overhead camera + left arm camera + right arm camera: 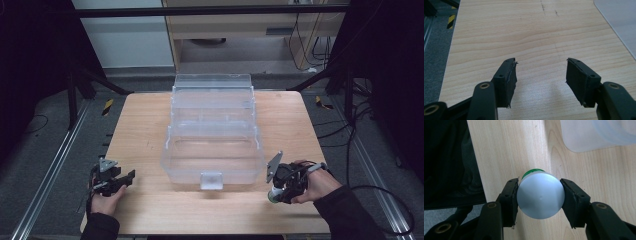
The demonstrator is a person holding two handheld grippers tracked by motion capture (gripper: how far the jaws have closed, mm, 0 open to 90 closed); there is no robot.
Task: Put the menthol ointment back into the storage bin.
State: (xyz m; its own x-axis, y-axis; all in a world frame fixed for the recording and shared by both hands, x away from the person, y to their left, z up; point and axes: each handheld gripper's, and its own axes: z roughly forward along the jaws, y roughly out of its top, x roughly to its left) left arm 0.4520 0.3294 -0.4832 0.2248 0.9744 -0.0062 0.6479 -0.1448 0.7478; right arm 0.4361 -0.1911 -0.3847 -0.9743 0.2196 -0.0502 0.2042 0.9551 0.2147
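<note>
Wooden tabletop [145, 130] carries clear open bin [212, 132]. Right hand-held gripper [539, 195] near bin's front-right corner clamps a grey-capped green bottle [539, 198], likely to load it. Left hand-held gripper [540, 77] off bin's front-left, jaws wide, empty.

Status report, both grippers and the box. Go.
Left hand-held gripper open, empty, over table. Right hand-held gripper shut on bottle. Clear box open mid-table; nothing blocking.
</note>
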